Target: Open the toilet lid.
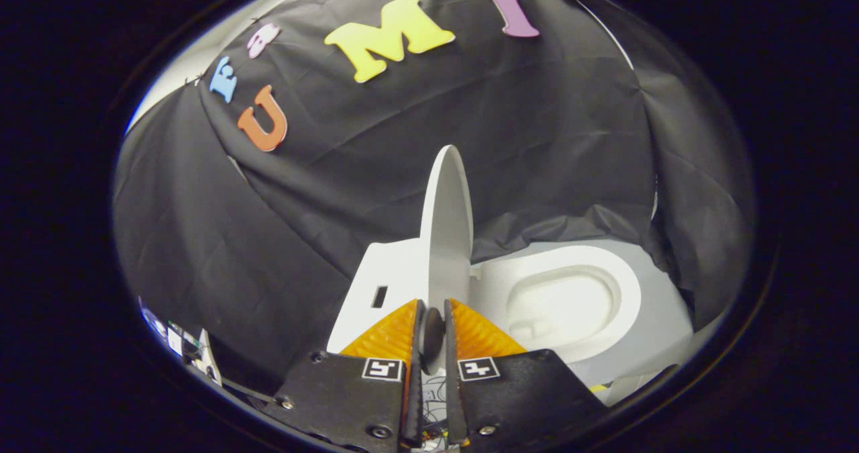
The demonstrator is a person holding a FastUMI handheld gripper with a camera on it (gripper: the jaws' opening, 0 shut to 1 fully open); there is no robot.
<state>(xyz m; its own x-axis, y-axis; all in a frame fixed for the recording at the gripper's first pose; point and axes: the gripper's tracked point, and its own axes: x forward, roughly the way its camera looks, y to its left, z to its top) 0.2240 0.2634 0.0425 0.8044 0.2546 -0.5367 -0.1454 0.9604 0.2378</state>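
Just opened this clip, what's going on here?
A person's handheld claw is shut on the edge of the toilet lid, both fingers pressing it. The lid stands raised, about upright, next to the white tank. The seat and bowl lie uncovered beside it, so the opening looks nearly or fully done.

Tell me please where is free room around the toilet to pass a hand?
Free: over the open bowl, beyond the raised lid. Crowded: the gripper fingers pinch the lid's edge, the tank is beside them, and black cloth drapes around the bowl.
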